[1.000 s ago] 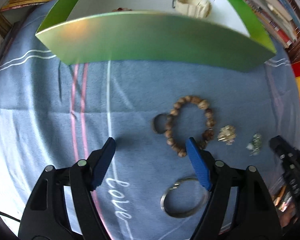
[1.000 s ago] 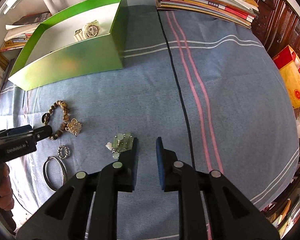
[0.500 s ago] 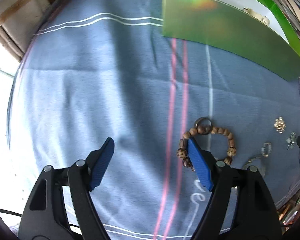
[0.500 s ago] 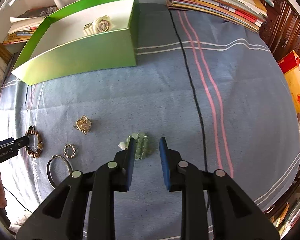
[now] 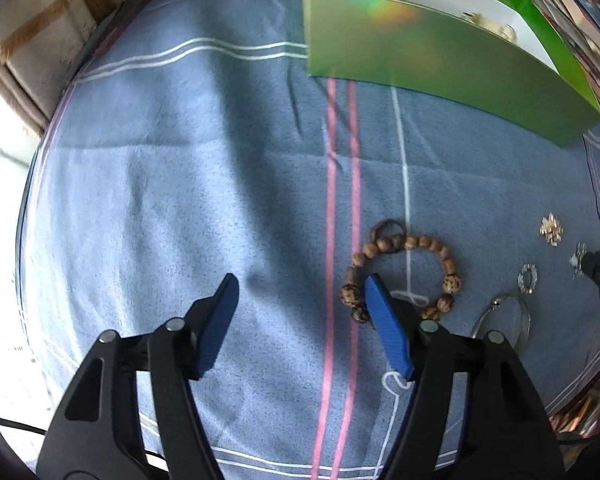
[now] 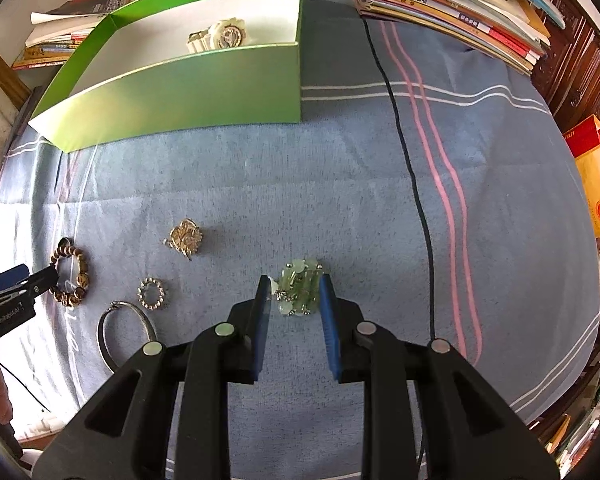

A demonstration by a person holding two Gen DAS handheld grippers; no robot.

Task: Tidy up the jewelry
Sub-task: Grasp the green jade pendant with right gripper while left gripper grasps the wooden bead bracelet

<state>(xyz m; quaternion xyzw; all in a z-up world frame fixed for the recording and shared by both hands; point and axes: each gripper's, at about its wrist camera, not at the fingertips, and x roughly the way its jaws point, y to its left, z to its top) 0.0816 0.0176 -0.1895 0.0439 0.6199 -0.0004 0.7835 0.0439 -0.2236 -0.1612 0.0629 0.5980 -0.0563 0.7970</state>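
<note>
Right gripper [image 6: 294, 294] jaws apart, straddling green bead cluster [image 6: 298, 292] at frame centre. Close squarely, lift gently toward green box [image 6: 180, 92], upper left. Left gripper [image 5: 300, 320] spread wide beside wooden bracelet [image 5: 404, 274].

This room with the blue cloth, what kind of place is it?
Most likely a home study or bedroom desk: stacked books along the back, a blue striped cloth as cover, and a green box holding a watch.

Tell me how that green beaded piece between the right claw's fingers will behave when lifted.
The green beaded piece looks like loose beads on metal links, so it probably droops. Small, likely light. Smooth beads may slip between the open right claw.
</note>
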